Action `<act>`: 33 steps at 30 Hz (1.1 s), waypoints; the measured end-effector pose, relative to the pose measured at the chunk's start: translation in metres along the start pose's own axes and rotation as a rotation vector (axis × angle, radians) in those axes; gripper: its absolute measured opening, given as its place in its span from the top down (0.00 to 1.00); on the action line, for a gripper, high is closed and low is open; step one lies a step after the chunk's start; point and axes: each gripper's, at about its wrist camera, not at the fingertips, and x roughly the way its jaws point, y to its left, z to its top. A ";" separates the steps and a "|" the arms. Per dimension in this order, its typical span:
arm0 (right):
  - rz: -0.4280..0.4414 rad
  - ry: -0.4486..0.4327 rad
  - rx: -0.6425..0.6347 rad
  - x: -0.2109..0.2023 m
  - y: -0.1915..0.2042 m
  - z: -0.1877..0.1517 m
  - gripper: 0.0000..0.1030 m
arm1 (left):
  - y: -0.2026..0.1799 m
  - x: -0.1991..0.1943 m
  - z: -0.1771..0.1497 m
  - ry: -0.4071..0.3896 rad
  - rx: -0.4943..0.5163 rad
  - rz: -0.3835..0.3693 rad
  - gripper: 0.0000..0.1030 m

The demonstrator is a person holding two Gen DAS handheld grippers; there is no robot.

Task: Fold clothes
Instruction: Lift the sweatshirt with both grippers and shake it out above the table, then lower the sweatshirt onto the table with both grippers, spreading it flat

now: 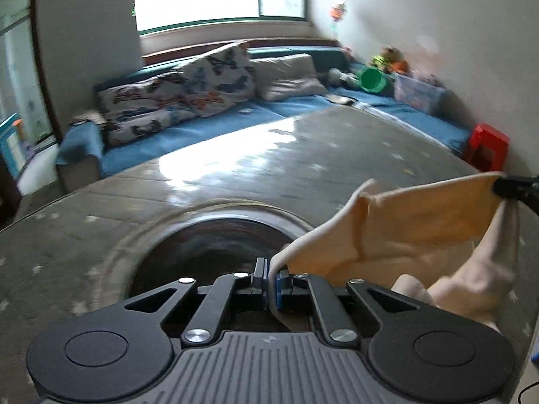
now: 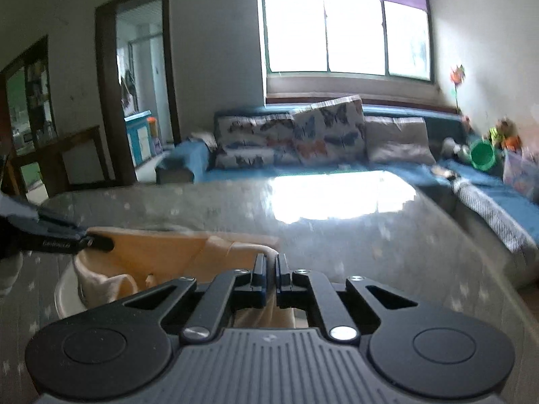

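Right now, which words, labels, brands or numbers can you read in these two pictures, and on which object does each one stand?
No text can be read with certainty.
Left gripper: a small white print on its black finger, too blurred to read.
Right gripper: a tiny pale mark on its grey ribbed body, not legible.
Cloth, table: no text visible.

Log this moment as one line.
left gripper: shut on garment | right gripper: shut on garment | garment: lifted over table
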 end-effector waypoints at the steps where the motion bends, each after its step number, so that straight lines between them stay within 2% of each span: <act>1: 0.004 -0.014 -0.005 0.003 0.002 0.010 0.96 | 0.009 -0.003 0.003 -0.005 -0.015 0.014 0.95; 5: 0.014 -0.055 -0.030 0.026 0.013 0.052 0.96 | 0.048 -0.015 0.024 -0.030 -0.088 0.084 0.95; 9: 0.017 -0.121 -0.053 0.049 0.030 0.100 0.97 | 0.087 -0.038 0.048 -0.087 -0.144 0.157 0.95; 14: 0.039 -0.239 -0.021 0.056 0.044 0.152 0.97 | 0.119 -0.076 0.075 -0.191 -0.190 0.199 0.95; 17: 0.072 -0.265 -0.011 0.049 0.046 0.162 0.97 | 0.127 -0.101 0.075 -0.234 -0.178 0.199 0.95; 20: 0.086 -0.262 -0.031 0.036 0.045 0.150 1.00 | 0.126 -0.117 0.056 -0.221 -0.153 0.192 0.95; 25: 0.099 -0.162 -0.052 0.022 0.041 0.108 1.00 | 0.106 -0.112 -0.004 -0.092 -0.090 0.161 0.95; 28: 0.118 -0.067 -0.069 0.022 0.042 0.080 0.99 | 0.093 -0.107 -0.045 -0.021 -0.064 0.174 0.95; 31: 0.136 0.032 -0.099 0.032 0.049 0.055 0.98 | 0.093 -0.101 -0.076 0.035 -0.083 0.210 0.95; 33: 0.161 0.107 -0.106 0.045 0.056 0.042 0.96 | 0.097 -0.096 -0.091 0.065 -0.105 0.202 0.94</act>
